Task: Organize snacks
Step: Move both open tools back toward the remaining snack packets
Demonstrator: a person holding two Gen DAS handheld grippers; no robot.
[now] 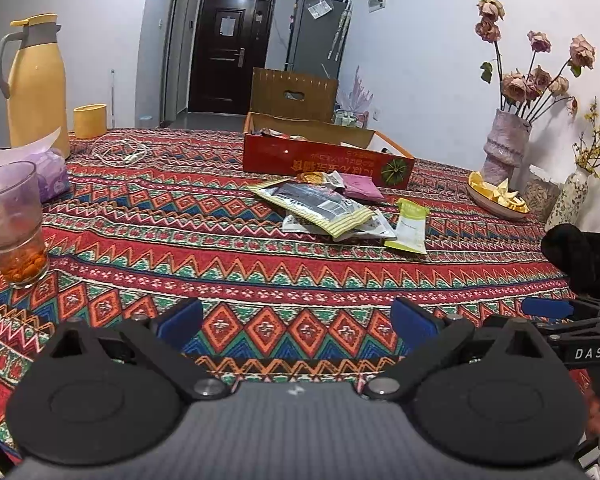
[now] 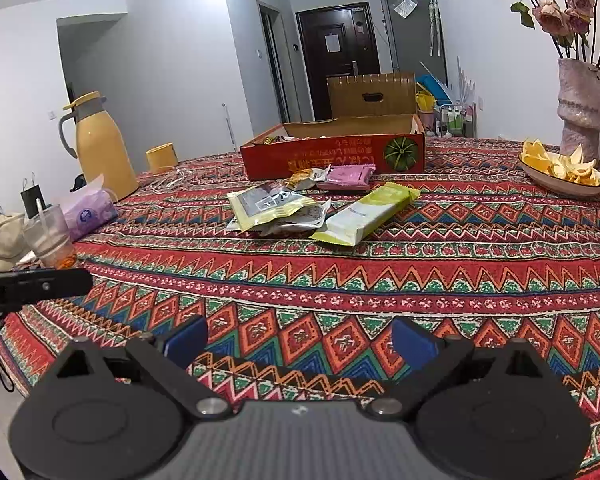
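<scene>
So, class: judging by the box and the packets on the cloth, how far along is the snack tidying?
Done: a few packets already lie in the red box. In hand: nothing; the left claw and right claw are both open and empty. Left: the packet pile, green-white packet and pink packet on the tablecloth.

White walls (image 2: 160, 60); dark door (image 1: 230, 52); grey fridge (image 1: 316, 36).

woven cloth tablecloth (image 2: 380, 280), glossy plastic snack packets (image 2: 276, 208), cardboard box (image 2: 332, 156)

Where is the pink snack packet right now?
In both views, the pink snack packet lies on the tablecloth just before the red cardboard box, beside a small orange packet.
</scene>
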